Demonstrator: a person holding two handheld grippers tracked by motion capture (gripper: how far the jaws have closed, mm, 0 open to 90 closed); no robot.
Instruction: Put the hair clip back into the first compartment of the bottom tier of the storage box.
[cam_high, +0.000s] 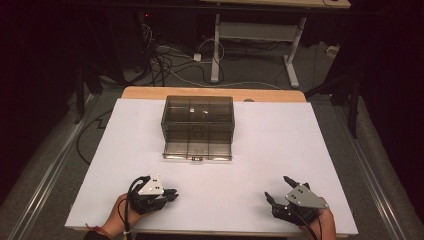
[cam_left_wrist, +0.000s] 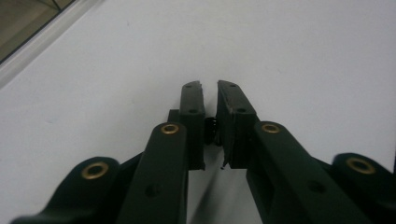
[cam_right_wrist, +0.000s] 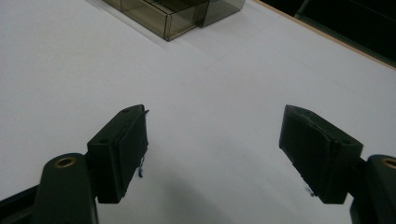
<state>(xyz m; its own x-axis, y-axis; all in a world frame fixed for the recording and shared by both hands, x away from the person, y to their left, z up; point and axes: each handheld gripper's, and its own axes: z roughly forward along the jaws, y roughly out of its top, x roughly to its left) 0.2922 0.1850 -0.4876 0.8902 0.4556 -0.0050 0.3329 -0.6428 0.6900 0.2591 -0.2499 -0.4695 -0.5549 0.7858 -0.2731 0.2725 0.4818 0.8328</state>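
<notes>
Resting near the table's front edge, the left gripper (cam_high: 172, 194) had its jaws together on nothing; the right gripper (cam_high: 278, 189) stood apart. The smoky drawer box (cam_high: 198, 128) sat well beyond; a closed-jaw approach risked shoving it.

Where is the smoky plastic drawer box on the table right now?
In the high view the drawer box sits at the far middle of the white table, its bottom drawer pulled out toward the person, well ahead of both grippers.

Dim room, dark toward twelve o'clock; the white tabletop (cam_high: 280, 150) is evenly lit from above. Soft shadows, slightly grainy pictures, near claw parts blurred.
</notes>
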